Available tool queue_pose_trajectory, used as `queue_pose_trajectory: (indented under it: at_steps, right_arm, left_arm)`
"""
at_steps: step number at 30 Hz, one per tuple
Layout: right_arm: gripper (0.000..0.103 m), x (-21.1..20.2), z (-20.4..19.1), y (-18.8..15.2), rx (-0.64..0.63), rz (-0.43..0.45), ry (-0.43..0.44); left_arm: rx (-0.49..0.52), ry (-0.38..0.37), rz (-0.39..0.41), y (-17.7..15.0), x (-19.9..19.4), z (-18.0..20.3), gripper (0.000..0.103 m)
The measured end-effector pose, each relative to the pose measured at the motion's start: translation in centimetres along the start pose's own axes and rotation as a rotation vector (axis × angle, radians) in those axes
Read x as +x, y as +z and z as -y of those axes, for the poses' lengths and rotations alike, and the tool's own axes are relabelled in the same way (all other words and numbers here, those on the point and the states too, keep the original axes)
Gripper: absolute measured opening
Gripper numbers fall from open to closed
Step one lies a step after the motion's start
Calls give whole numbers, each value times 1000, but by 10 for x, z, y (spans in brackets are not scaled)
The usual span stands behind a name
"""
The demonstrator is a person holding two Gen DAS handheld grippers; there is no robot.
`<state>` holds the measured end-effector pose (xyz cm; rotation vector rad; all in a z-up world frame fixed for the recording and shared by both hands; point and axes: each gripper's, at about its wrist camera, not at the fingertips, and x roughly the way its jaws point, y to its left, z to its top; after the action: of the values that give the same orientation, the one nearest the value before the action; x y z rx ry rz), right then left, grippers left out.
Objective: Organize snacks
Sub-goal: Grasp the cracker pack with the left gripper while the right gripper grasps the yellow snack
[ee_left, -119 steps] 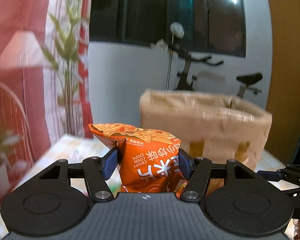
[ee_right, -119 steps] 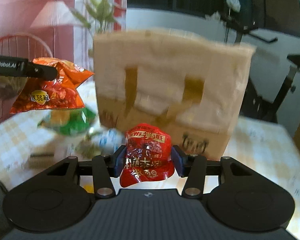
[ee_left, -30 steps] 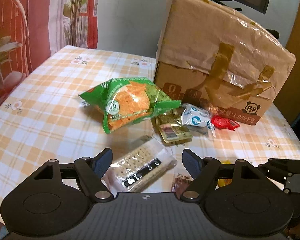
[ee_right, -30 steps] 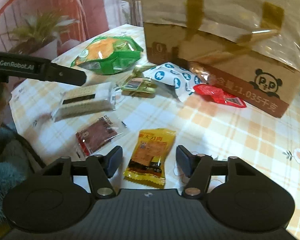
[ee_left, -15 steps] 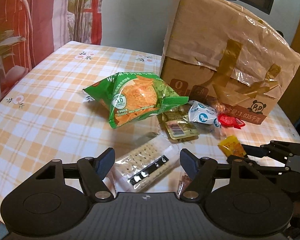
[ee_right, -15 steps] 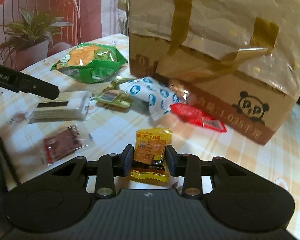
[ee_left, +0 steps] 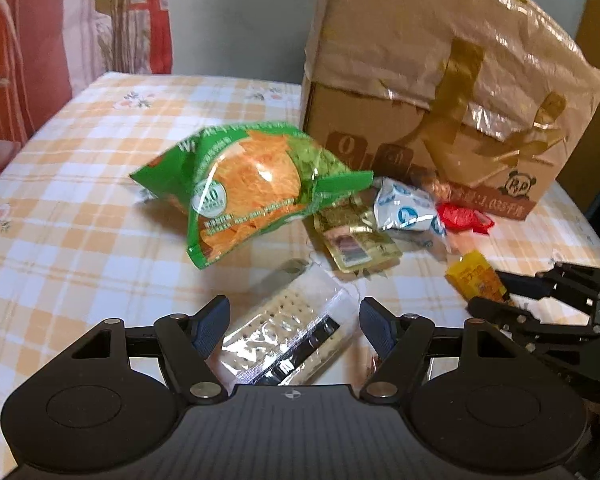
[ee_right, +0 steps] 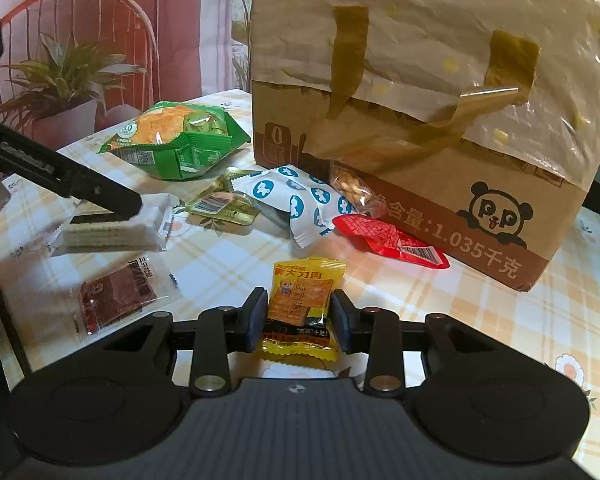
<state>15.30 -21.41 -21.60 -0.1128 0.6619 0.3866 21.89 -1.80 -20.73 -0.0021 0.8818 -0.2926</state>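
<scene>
Snacks lie scattered on the checked bench (ee_left: 60,216) in front of a tall brown bag (ee_right: 440,80), and two of them matter now. In the right wrist view, the right gripper (ee_right: 298,322) has its fingers clenched on the lower half of a small yellow packet (ee_right: 302,300), at lower centre of the frame. The packet's long axis runs straight out along the fingers, toward the bag in the upper right. Whether the packet is clear of the bench I cannot tell.

In the left wrist view, the left gripper (ee_left: 294,326) is released, its fingers spread wide to either side of a clear cracker pack (ee_left: 284,336) at lower centre. The pack lies flat, its long axis slanting from lower left to upper right, so it sits skewed across the gap rather than square to it. One finger looks close to the pack's left end; the other stands apart from it.

My judgement: the coming close depends on that slant. Squeezing as things stand would probably bite the pack at its corners, so turning the gripper to meet the long sides seems wise. A green chip bag (ee_left: 252,192) rests beyond, near frame centre.
</scene>
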Motion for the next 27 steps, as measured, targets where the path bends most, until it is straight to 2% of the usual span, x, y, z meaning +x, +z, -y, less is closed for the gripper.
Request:
queue_pose_trajectory:
  at_steps: [12,16,21,23,27]
  right_arm:
    - [37,-1,2,0,21,0,9]
    - [37,0,2,0,21,0,9]
    - [37,0,2,-1,21,0,10]
    - [37,0,2,-1,21,0,10]
    - [37,-1,2,-1,21,0,10]
  left_arm:
    - [-44,-63,-38,-7,-5,-5,74]
    - [0,-104,-62,-9,-7,4,74]
    - [72,-46,-62,-7,-1,11,74]
    - [128,7,-82,-8,6,15,66]
    - [152,24,-58,-12,7,15,65]
